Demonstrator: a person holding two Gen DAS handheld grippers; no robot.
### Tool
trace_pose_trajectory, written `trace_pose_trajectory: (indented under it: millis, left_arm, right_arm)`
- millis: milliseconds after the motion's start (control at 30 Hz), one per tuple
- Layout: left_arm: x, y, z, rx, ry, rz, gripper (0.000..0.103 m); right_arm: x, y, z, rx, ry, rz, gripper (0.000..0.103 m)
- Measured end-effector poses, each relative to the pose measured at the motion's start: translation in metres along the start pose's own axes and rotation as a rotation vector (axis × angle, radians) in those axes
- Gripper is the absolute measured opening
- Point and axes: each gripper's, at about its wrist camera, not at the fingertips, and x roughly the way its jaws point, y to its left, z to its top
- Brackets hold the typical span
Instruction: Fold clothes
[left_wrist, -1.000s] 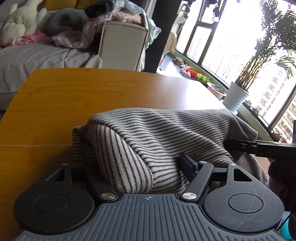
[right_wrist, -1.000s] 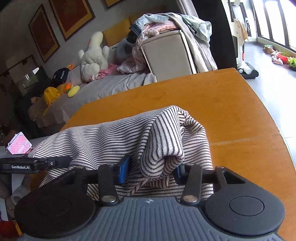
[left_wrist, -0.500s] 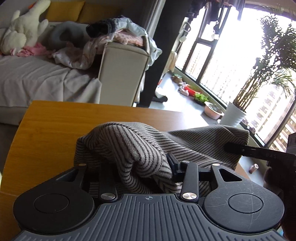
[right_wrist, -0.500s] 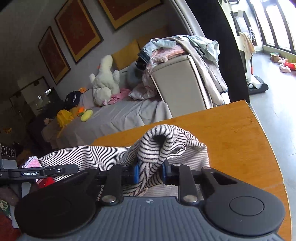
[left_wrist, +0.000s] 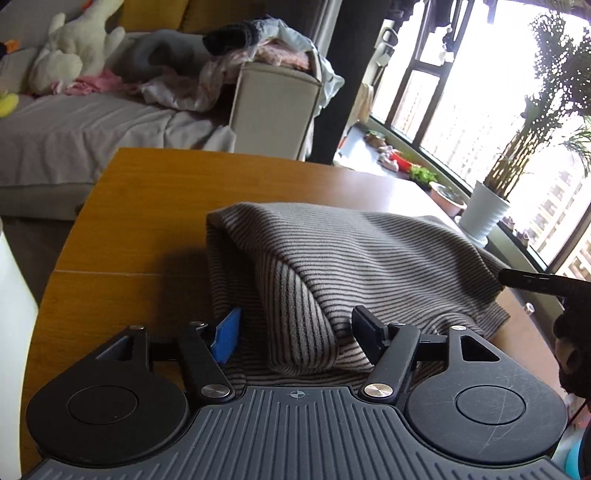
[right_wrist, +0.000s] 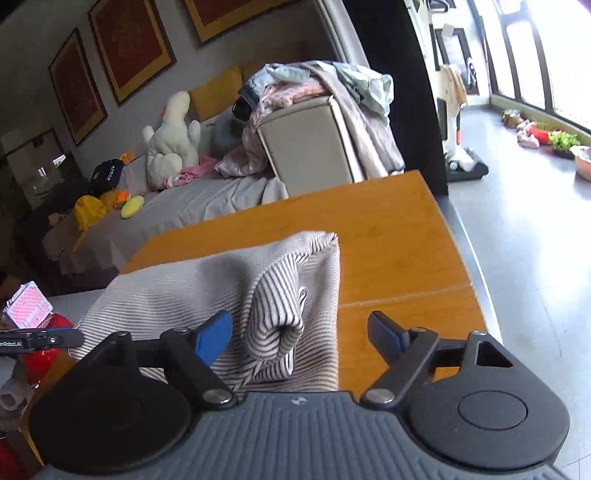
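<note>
A grey-and-dark striped garment lies doubled over on the wooden table. My left gripper is over its near left corner, jaws opening. A rolled fold of the fabric lies between the fingers, and the pads stand off it. My right gripper is at the garment's near right corner, jaws also opening wide around a loose fold, with clear gaps on both sides. Each view shows the other gripper's black finger tip at its edge, on the right and on the left.
Past the table's far edge stands a sofa with a plush toy and a beige armrest heaped with clothes. A potted plant stands by the window. A pink case sits at the left.
Half a second ago both grippers were shut on bunched folds of the garment. Now both have let go, and the fabric has settled flatter on the table.
</note>
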Motion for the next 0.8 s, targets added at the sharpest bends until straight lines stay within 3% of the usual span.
trace_pose_trajectory:
  millis: [133,167,200,267,333,433,600,800]
  left_arm:
    - [-0.018,-0.015,0.006,0.002,-0.06,-0.049,0.076]
    - [-0.019,-0.022,0.005,0.007,-0.074,-0.07,0.076]
    - [-0.017,-0.028,0.004,0.006,-0.069,-0.1,0.077]
    - [-0.011,-0.039,0.001,0.006,-0.058,-0.159,0.078]
    - [0.007,-0.046,-0.005,0.012,-0.007,-0.165,0.079]
    - [0.033,-0.045,-0.009,0.0,0.047,-0.155,0.078]
    - [0.052,-0.035,-0.002,0.013,0.047,-0.128,0.08]
    - [0.086,-0.035,0.022,0.044,0.019,-0.088,0.089]
  right_arm:
    - [0.006,0.013,0.013,-0.063,-0.062,-0.003,0.084]
    - [0.01,0.02,0.014,-0.103,-0.076,-0.005,0.068]
    - [0.016,0.027,0.016,-0.138,-0.081,0.006,0.043]
    - [0.033,0.035,0.017,-0.154,-0.06,0.04,0.033]
    - [0.052,0.04,0.015,-0.167,-0.027,0.047,0.033]
    - [0.08,0.038,-0.003,-0.214,0.044,-0.02,0.036]
    - [0.053,0.028,-0.024,-0.18,0.058,0.003,0.044]
    - [0.014,0.05,-0.057,-0.213,0.079,0.061,0.058]
